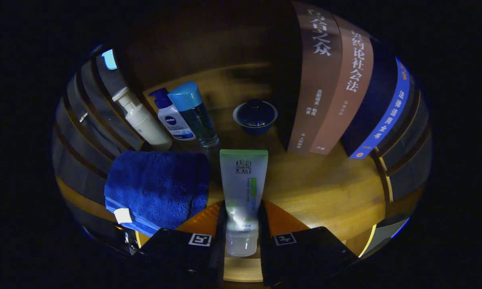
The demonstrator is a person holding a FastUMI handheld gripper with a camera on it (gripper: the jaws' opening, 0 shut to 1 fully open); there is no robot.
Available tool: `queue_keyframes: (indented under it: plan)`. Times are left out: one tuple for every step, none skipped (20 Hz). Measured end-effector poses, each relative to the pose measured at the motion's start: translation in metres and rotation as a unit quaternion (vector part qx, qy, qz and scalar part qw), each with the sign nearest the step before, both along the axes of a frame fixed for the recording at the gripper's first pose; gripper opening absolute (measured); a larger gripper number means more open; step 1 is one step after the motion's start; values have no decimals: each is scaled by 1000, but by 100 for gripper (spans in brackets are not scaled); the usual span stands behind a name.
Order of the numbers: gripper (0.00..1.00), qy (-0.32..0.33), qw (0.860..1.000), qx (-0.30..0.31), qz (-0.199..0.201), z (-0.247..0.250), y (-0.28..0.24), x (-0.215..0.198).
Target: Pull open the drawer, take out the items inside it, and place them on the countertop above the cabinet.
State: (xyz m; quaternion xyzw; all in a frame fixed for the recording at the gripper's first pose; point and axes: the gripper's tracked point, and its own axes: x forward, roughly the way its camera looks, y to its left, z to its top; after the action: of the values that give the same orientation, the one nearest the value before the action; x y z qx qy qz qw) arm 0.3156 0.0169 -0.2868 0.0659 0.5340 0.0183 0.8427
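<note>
The hand-held gripper [241,224] clamped a tube [243,192] between both fingers above the tabletop [325,192]; a blue towel [158,188] lay just left, with bare wood to the right.

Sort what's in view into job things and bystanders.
Job: tube, held between the fingers of the gripper; countertop beneath it.
Bystanders: towel, pump bottle, lotion bottle, blue-capped bottle, lidded cup, books.
</note>
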Motion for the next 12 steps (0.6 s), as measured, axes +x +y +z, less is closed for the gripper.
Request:
queue_keyframes:
  plan:
    - [41,4,1000,-2,-1,-4,-2,-1]
    - [44,8,1000,-5,-2,-7,-5,-1]
    - [47,9,1000,-9,-2,-9,-7,-3]
    - [50,11,1000,-12,1,-11,-8,-3]
    - [54,8,1000,-10,3,-10,-8,-3]
    - [59,2,1000,-11,2,-9,-8,-1]
    - [59,-8,1000,-8,2,-3,-8,1]
    - [70,-15,1000,-13,1,0,-9,2]
    - [80,-20,1000,-16,2,3,-9,2]
    - [90,-23,1000,-15,4,8,-8,1]
    - [100,-26,1000,-14,5,10,-6,0]
    - [100,-30,999,-16,3,17,-8,-2]
